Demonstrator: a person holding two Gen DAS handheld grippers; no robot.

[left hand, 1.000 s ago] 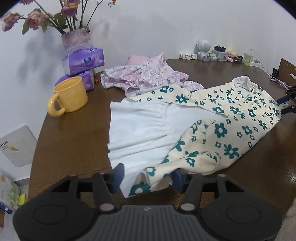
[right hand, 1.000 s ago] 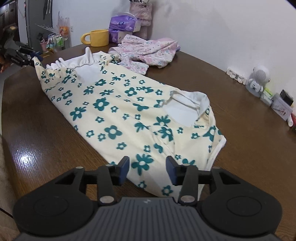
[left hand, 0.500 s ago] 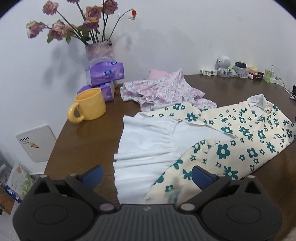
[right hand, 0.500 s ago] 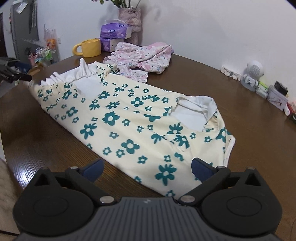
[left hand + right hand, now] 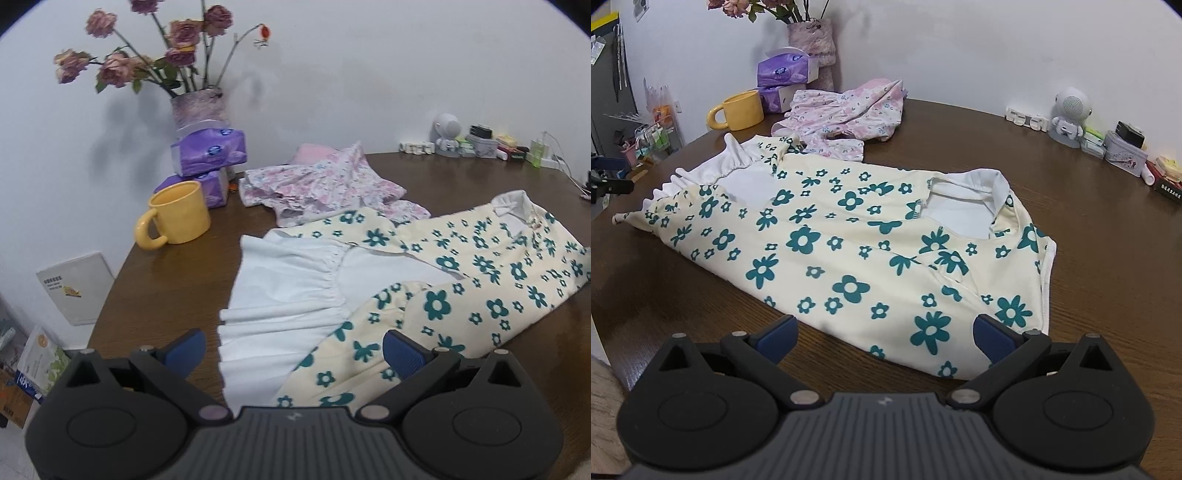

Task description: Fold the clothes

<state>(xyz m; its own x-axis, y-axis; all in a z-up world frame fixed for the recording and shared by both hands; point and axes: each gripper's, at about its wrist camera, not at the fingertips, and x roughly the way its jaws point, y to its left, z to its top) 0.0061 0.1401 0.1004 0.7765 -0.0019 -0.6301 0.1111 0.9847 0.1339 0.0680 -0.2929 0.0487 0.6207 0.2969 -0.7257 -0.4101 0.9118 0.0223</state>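
- The cream dress [image 5: 849,236] with teal flowers lies spread across the dark wooden counter [image 5: 1100,236], its white collar [image 5: 979,184] toward the far right in the right wrist view and its white ruffled hem [image 5: 280,291] at the other end.
- In the left wrist view the hem end is turned back — the white lining faces up, with the flowered cloth bunched beside it on the right.
- The left gripper [image 5: 293,349] hangs over the hem end with its blue fingers [image 5: 184,349] spread wide; nothing is between them, and whether they touch the cloth cannot be told.
- The right gripper [image 5: 886,334] sits at the collar end, also spread wide and empty — its right finger [image 5: 993,338] is over the lower edge of the dress, its left one over bare wood.
- A pink flowered garment [image 5: 321,184] lies crumpled beyond the dress, its near edge touching or overlapping the cream cloth.
- A yellow mug [image 5: 177,216] stands upright near the counter's edge, just beside two stacked purple tissue packs [image 5: 208,151].
- Behind the packs, against the white wall, is a vase of dried roses [image 5: 197,107].
- A small white robot figure [image 5: 1069,116] and a row of little boxes stand along the far edge by the wall, well apart from the dress.
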